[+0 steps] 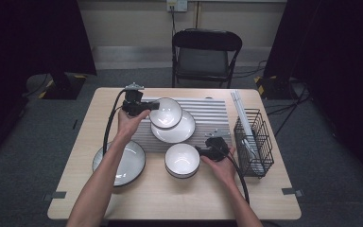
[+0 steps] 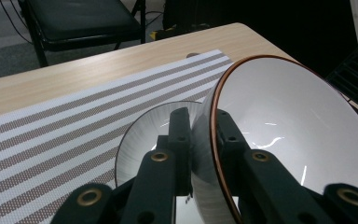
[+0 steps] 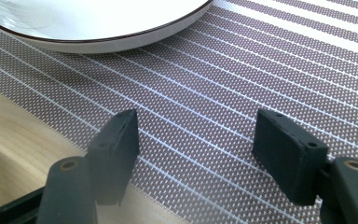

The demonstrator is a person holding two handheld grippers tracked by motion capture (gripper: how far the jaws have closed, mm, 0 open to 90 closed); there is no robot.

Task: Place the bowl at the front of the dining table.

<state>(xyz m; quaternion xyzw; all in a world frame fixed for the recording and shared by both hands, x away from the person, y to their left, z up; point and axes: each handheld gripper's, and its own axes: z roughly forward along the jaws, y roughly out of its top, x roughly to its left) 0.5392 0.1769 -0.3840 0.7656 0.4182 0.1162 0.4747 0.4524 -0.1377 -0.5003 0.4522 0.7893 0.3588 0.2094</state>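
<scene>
L gripper [image 1: 157, 106] has its fingers [image 2: 179, 140] clamped on the rim of a white bowl [image 1: 166, 112], one finger inside the wall, one outside. Bowl is tilted, held just above a white plate [image 1: 179, 130] that lies on the striped mat [image 1: 212, 113] mid-bench. Plate edge shows under the bowl's lower side; can't tell if they touch.

R gripper [image 1: 199, 151] sits low at the mat's near edge, fingers [image 3: 116, 140] well apart w/ nothing between them, just beside a second white bowl [image 1: 182, 160] on the bench [image 1: 170, 198].

Dark-rimmed plate [image 1: 123, 163] lies near the L bench edge, under the L forearm. Wire rack [image 1: 253, 142] stands at the R edge, near the R hand.

Open room: bare wood along the near edge and the mat's far R part.
</scene>
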